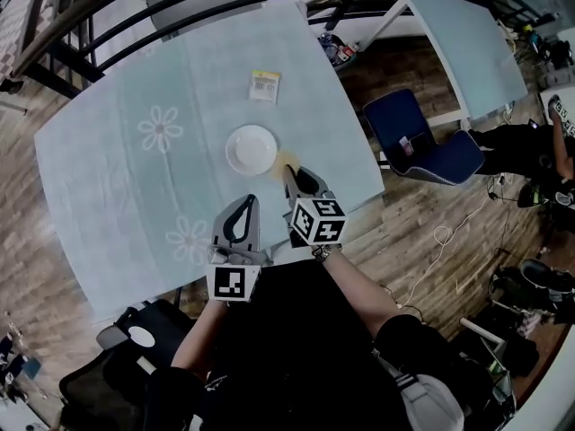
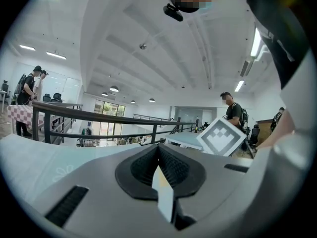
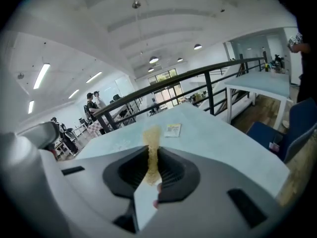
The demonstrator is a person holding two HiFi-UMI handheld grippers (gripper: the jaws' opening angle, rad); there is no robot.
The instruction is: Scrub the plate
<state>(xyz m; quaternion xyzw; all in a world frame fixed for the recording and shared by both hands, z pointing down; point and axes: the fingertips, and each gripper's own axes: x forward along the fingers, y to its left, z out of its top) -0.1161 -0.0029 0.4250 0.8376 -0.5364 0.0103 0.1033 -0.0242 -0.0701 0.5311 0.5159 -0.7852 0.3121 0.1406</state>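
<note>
We stand at a table (image 1: 108, 151) spread with a pale flowered cloth, dark railing beyond it and wood floor around. The white plate (image 1: 252, 149) sits mid-table, with a small packet (image 1: 264, 85) farther off. Our right gripper (image 1: 292, 176) has its jaws clamped on a yellow scouring pad (image 1: 286, 161), just beside the plate's right near rim. Our left gripper (image 1: 244, 201) hangs nearer us, jaws together on nothing, apart from the plate.
</note>
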